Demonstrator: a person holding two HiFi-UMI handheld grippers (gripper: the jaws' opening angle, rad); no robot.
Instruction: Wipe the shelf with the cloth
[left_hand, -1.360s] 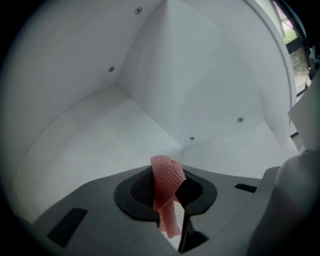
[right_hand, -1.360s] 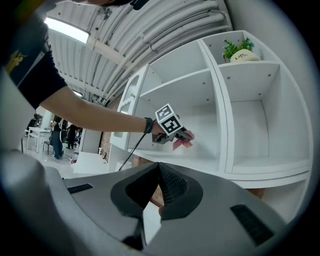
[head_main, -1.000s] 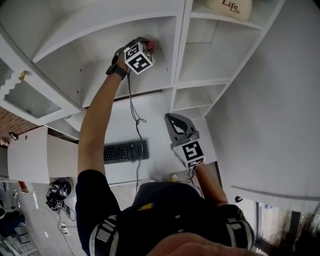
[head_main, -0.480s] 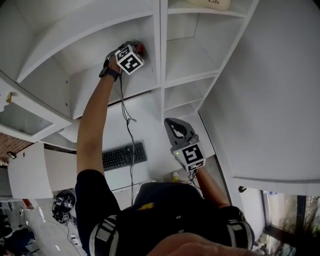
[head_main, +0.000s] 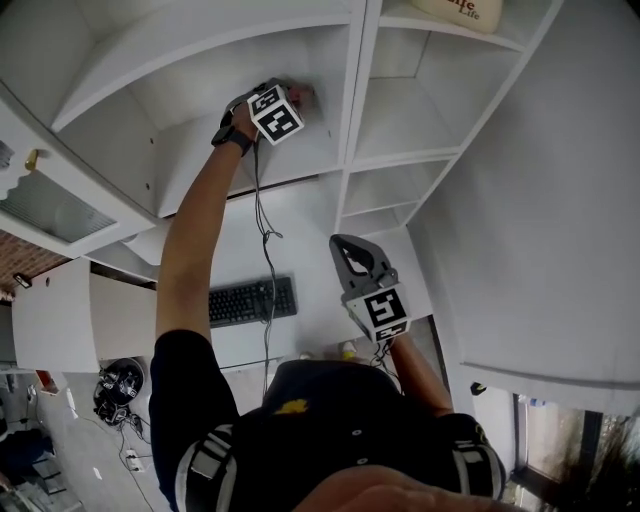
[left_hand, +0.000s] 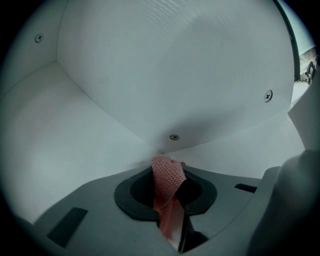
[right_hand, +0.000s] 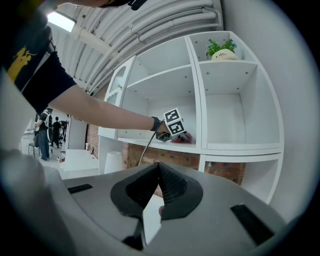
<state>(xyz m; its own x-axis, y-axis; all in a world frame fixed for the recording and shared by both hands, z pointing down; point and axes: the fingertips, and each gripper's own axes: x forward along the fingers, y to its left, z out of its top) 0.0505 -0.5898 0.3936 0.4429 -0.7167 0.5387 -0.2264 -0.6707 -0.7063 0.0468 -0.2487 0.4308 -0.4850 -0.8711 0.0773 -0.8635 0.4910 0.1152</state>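
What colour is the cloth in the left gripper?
Salmon pink cloth, knitted; clearest in the left gripper view.

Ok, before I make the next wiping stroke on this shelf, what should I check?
1. Pink cloth clamped in left gripper: ok, jaws shut on it.
2. Cloth pressed onto the shelf: cannot tell; its tip sits near the back corner.
3. Path ahead free: ok, only bare white panels and screw heads.
4. Right gripper out of the way: ok, shut, empty, held low.
5. Left gripper's cable hanging free: ok.
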